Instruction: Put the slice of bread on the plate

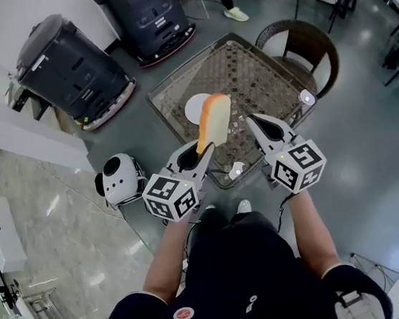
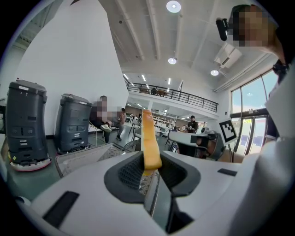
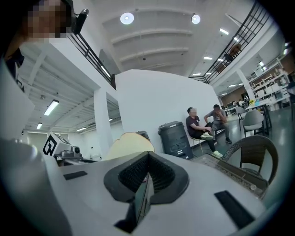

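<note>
Golden bread slice (image 1: 213,121) is standing clamped in left gripper (image 1: 205,149) jaws; right gripper (image 1: 254,121) jaws are sitting together, empty; white plate (image 1: 194,109) is lying on bench (image 1: 246,70).

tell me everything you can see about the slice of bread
The slice of bread has a pale cream face and an orange-brown crust with a rounded top, and it looks whole. It stands nearly upright in the air, pinched by its lower end between the jaws of the left gripper, the only thing touching it. In the head view it covers the right edge of the white plate on the table, resting on neither.
</note>
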